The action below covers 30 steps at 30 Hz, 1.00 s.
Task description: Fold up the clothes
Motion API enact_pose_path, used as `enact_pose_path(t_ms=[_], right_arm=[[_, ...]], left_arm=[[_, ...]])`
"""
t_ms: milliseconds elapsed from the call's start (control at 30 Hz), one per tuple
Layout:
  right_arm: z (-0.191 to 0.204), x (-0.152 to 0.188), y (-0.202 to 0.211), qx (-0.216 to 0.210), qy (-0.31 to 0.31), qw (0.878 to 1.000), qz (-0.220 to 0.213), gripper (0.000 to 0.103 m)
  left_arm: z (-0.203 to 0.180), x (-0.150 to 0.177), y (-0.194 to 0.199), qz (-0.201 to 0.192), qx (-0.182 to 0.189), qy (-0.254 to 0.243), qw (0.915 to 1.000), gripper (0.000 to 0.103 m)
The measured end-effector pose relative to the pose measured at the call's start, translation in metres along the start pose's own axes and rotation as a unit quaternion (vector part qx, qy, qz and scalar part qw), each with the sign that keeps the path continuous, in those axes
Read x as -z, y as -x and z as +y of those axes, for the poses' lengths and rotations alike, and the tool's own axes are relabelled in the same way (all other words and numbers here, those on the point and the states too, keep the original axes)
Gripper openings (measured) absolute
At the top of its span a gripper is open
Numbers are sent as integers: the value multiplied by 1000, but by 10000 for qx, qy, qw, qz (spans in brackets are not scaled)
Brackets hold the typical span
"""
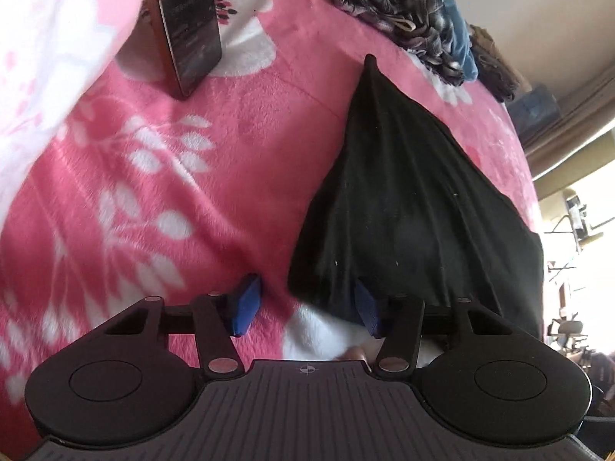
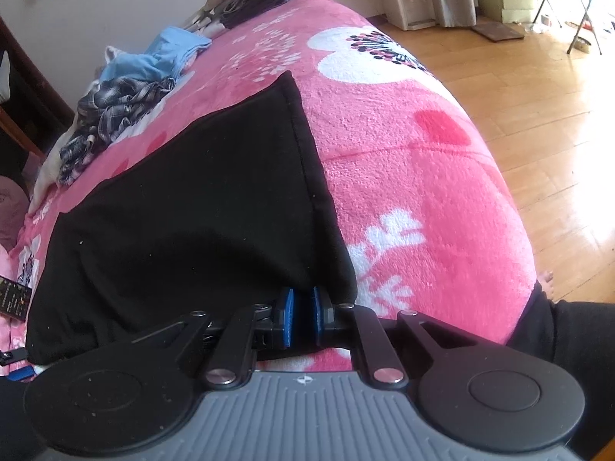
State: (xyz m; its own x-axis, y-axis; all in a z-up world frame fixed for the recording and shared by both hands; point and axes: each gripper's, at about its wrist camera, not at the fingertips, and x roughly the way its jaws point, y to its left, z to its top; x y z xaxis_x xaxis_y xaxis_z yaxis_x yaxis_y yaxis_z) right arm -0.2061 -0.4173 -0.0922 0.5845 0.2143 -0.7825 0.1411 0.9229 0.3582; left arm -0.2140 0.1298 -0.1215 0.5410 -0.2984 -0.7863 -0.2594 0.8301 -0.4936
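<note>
A black garment (image 2: 192, 207) lies spread on a pink flowered blanket (image 2: 403, 161), its near edge lifted toward both grippers. The right gripper (image 2: 303, 317) has its blue pads nearly together, with the garment's near hem corner dropping in between them, so it appears pinched there; the cloth fans out ahead and to the left of this gripper, its stitched side hem running away up the blanket. The left gripper (image 1: 303, 307) stands about half open: the garment's near corner hangs over its right pad (image 1: 367, 309), while the left pad sits apart over bare blanket, so the pads do not press on the cloth. From this gripper the garment tapers to a point far ahead and to the right. Beyond it, a crumpled pile of clothes (image 1: 415, 11), plaid and blue among them, lies along the blanket's far edge. A dark phone (image 1: 188, 23) stands propped ahead and to the left. To the right gripper's right, wooden floor (image 2: 538, 115) shows past the bed.
</note>
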Motion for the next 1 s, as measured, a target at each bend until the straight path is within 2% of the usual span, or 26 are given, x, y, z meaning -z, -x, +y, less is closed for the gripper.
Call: enact_pose_path(t_ms=[33,67,100,167,233,367,467,533,600,733,800,833,867,1000], right_arm=[[0,1,0,11,-1,10000,-11,11],[1,1,0,21,12,10000,-17,11],[1,1,0,31,29,10000,-22,11],[1,1,0,40,48,10000,-20,11],[1,1,0,40,55,10000,-12,11],[3,0,0,66,108,9999,1,11],[3,1,0,83,138,9999,-7,11],[3,1,0,82,136,9999,-6,11],[3,1,0,71,139,9999,0,11],[4,0,1,86,179,9998,4,11],[4,1,0,101,170,9998,-6,11],[4,1,0,108,171,9998,-9,11],[4,1,0,111,175,9998,-9,11],[5,0,0,126,195,9997,-4,11]], left_arm=[[-1,-1,-1,-46,-60,14,10000,46],[-2,-1,-2,-92,-127,29,9999,28],[-3,-2,-2,-131,-325,38,9994,20],[-5,-2,3,-184,-357,90,9992,8],[-6,-4,13,-286,-287,158,9991,3],[-4,-16,35,-500,-160,190,9984,2],[0,-17,25,-431,-648,-80,9969,0],[7,-15,12,-332,-1117,-287,9928,0],[22,-14,11,-300,-971,-37,9948,0],[17,-17,24,-318,-760,-265,9962,0],[8,-17,27,-282,-640,-457,9965,9],[2,-16,27,-263,-639,-592,9959,21],[-4,-15,27,-312,-663,-736,9946,24],[-32,-12,23,-472,-483,-1329,9888,24]])
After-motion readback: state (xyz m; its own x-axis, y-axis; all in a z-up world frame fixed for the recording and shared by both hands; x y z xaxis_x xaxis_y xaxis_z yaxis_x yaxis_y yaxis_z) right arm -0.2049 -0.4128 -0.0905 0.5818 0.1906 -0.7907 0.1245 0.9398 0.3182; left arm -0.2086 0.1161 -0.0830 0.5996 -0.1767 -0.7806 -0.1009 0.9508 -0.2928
